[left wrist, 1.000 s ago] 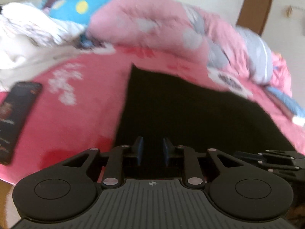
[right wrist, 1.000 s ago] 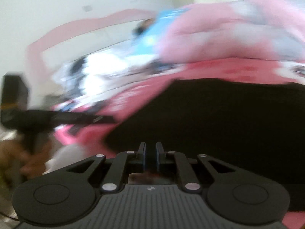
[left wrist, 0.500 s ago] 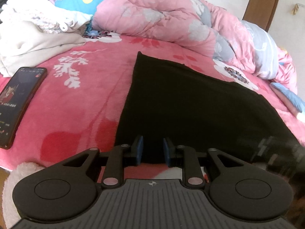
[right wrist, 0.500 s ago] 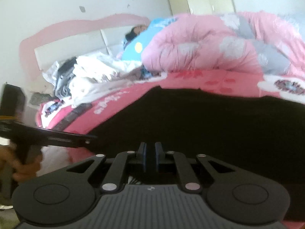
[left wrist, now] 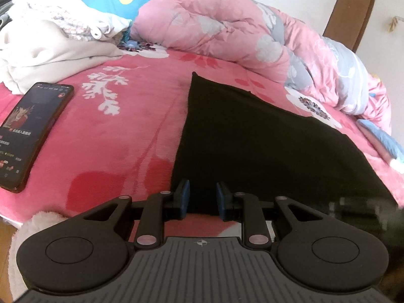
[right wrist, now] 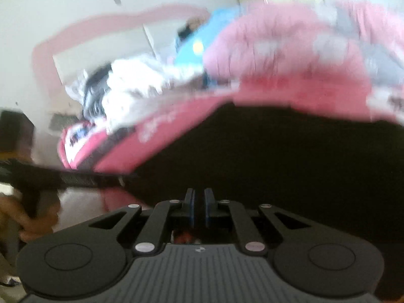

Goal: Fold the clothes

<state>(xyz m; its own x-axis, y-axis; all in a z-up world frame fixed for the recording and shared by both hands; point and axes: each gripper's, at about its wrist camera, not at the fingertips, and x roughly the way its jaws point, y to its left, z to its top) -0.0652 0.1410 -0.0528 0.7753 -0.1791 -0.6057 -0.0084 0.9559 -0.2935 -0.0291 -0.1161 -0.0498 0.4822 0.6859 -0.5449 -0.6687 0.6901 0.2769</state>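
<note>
- Garment [left wrist: 257,151]: black, flat on the pink bed [left wrist: 121,136], near edge at both grippers; phone [left wrist: 30,131] well left.
- Left gripper [left wrist: 201,197]: jaws part spread as before, straddling the near hem, pads not pressing.
- Right gripper [right wrist: 199,207]: jaws nearly together, grip unclear; view now blurred, so the hand is moving, likely starting a fold.
</note>
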